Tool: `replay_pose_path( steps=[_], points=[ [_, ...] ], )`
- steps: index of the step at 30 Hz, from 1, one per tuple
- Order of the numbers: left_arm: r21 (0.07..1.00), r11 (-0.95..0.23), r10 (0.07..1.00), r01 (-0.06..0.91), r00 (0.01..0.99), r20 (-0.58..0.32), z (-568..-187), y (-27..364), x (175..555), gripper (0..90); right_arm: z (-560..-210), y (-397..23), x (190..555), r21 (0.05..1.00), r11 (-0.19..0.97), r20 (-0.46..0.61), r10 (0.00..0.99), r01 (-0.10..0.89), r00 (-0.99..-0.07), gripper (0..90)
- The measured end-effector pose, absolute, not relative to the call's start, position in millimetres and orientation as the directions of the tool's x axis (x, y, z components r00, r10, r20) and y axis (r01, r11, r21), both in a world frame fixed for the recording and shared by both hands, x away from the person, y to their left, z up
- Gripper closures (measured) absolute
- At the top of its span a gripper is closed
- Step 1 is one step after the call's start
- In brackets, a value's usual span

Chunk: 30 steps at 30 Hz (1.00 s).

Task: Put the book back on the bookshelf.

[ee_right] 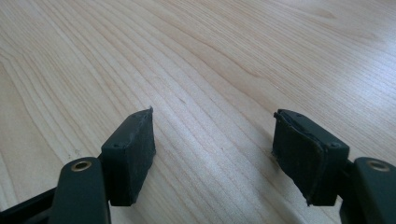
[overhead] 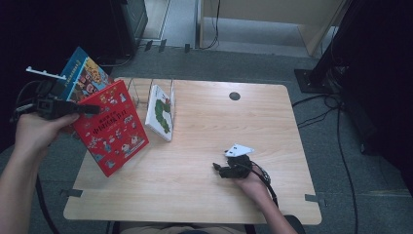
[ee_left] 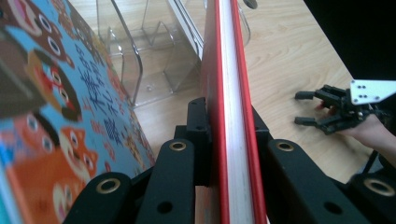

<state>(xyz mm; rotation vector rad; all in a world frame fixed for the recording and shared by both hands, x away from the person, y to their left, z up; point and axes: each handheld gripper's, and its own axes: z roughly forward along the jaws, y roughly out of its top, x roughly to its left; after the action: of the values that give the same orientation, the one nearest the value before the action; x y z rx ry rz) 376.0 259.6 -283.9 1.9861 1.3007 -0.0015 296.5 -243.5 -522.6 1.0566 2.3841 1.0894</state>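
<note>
A red picture book (overhead: 114,130) hangs tilted over the table's left edge, with my left gripper (overhead: 92,109) shut on its upper left edge. In the left gripper view the red book (ee_left: 225,56) stands edge-on between the jaws of the left gripper (ee_left: 229,122), which press both covers. A blue picture book (overhead: 84,73) leans behind it, close on the left as the blue book (ee_left: 56,116). My right gripper (overhead: 217,169) rests on the table at the lower right, open, with bare wood between the pads of the right gripper (ee_right: 212,135).
A clear plastic book rack (overhead: 146,90) stands at the table's back left and holds a white caterpillar book (overhead: 160,113). The wooden table (overhead: 219,126) has a dark round grommet (overhead: 234,96) near its far edge. Cables lie on the floor to the right.
</note>
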Motion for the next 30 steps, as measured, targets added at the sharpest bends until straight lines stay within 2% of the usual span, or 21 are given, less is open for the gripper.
replay_pose_path(
  steps=[17,30],
  points=[
    [0.531,-0.134,0.839,0.837,0.381,-0.389,-285,256,428,79.7,-523,-244,297,0.750,0.437,0.019,0.735,0.495,-0.678,29.6],
    [0.534,-0.092,0.856,0.841,0.340,-0.389,-281,251,460,79.6,-523,-243,296,0.750,0.437,0.020,0.735,0.497,-0.677,29.6]
  ],
)
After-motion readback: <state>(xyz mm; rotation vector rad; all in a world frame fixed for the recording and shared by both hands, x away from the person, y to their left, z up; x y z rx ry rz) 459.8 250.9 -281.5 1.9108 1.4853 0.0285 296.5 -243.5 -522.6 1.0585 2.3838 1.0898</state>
